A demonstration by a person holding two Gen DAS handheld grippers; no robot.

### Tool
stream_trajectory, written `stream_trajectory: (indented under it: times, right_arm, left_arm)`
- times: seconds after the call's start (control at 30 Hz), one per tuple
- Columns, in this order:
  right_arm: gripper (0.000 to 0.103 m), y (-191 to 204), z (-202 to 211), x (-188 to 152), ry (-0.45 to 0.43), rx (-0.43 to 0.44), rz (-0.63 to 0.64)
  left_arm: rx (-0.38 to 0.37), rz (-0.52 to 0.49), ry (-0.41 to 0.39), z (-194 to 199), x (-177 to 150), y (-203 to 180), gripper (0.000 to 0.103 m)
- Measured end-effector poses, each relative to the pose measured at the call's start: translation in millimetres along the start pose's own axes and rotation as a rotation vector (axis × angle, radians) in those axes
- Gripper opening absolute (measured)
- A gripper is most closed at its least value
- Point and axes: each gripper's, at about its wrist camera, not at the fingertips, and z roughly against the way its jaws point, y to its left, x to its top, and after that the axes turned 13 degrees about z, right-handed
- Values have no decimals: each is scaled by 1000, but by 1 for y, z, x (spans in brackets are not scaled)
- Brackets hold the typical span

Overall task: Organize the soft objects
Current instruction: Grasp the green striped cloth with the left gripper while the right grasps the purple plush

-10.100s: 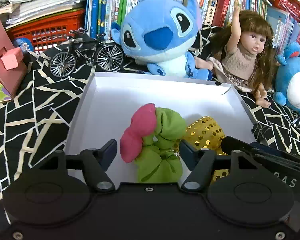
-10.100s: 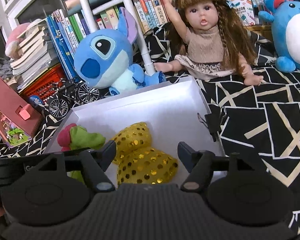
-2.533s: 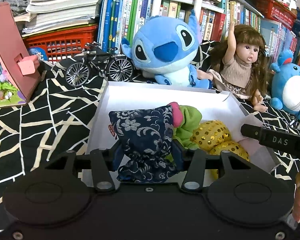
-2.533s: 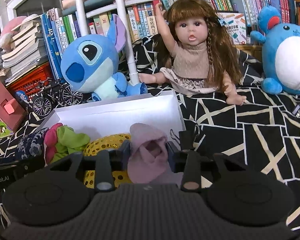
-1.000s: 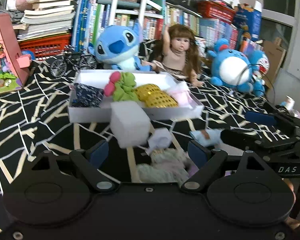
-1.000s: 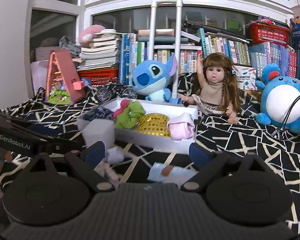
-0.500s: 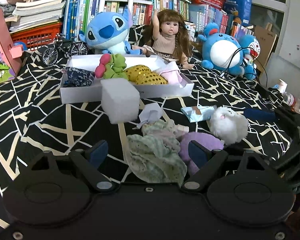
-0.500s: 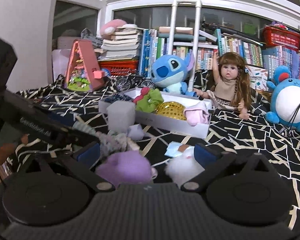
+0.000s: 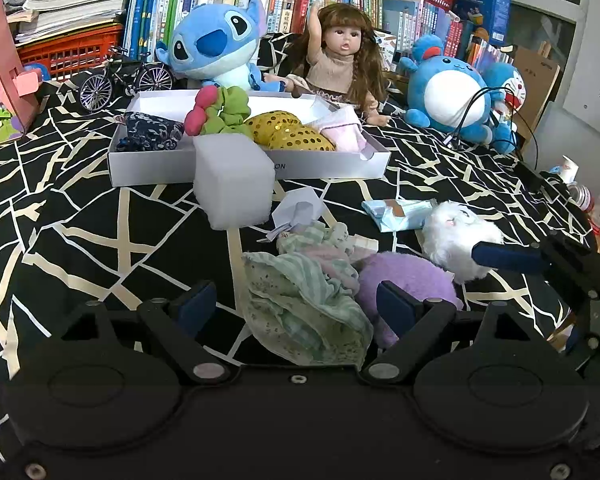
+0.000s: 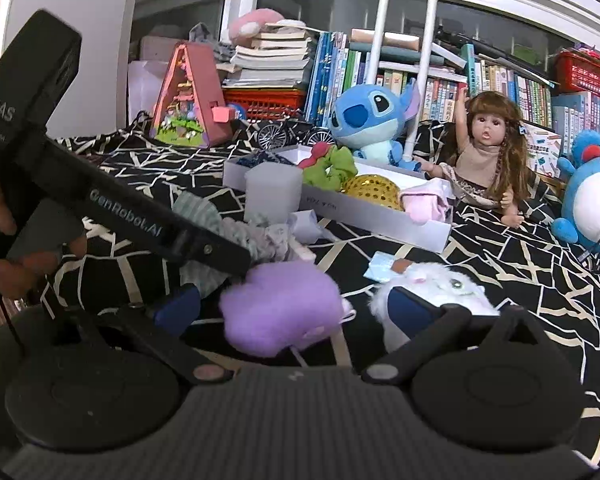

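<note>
A white box (image 9: pixel 148 170) on the black patterned cloth holds a navy pouch (image 9: pixel 148 132), a pink-and-green scrunchie (image 9: pixel 220 112), a gold sequin piece (image 9: pixel 288 134) and a pink cloth (image 9: pixel 340 128). In front lie a white foam cube (image 9: pixel 234 180), a crumpled green striped cloth (image 9: pixel 300 304), a purple plush (image 10: pixel 280 304) and a white fluffy plush (image 9: pixel 456 236). My left gripper (image 9: pixel 296 306) is open, its jaws either side of the green cloth without pressing it. My right gripper (image 10: pixel 294 308) is open wide around the purple plush, with the white plush (image 10: pixel 452 280) behind its right finger.
A Stitch plush (image 9: pixel 216 48), a doll (image 9: pixel 340 60), a round blue plush (image 9: pixel 448 92) with a black cable, a model bicycle (image 9: pixel 120 78) and a pink toy house (image 10: pixel 188 100) stand behind the box. Folded paper (image 9: pixel 300 208) and a snack packet (image 9: pixel 396 210) lie nearby.
Both grippers have sunk toward the loose pile in front of the box. The green cloth now lies between the left jaws, the purple plush between the right, which opened wider.
</note>
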Motion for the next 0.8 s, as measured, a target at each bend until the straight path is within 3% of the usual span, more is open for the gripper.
stream_trajectory:
  times: [0.27, 0.47, 0.6, 0.8]
  right_arm:
    - [103, 3, -6, -1, 4, -12, -10]
    - [103, 4, -9, -2, 11, -21, -8]
    - [103, 4, -11, -2, 15, -28, -13]
    - [100, 3, -14, -1, 13, -29, -31]
  left_arm:
    - [0, 12, 9, -5, -2, 0, 81]
    - [-30, 52, 35, -8, 0, 4, 68]
    - [-32, 69, 38, -10, 0, 5, 48]
    - [-44, 109, 33, -9, 3, 8, 36]
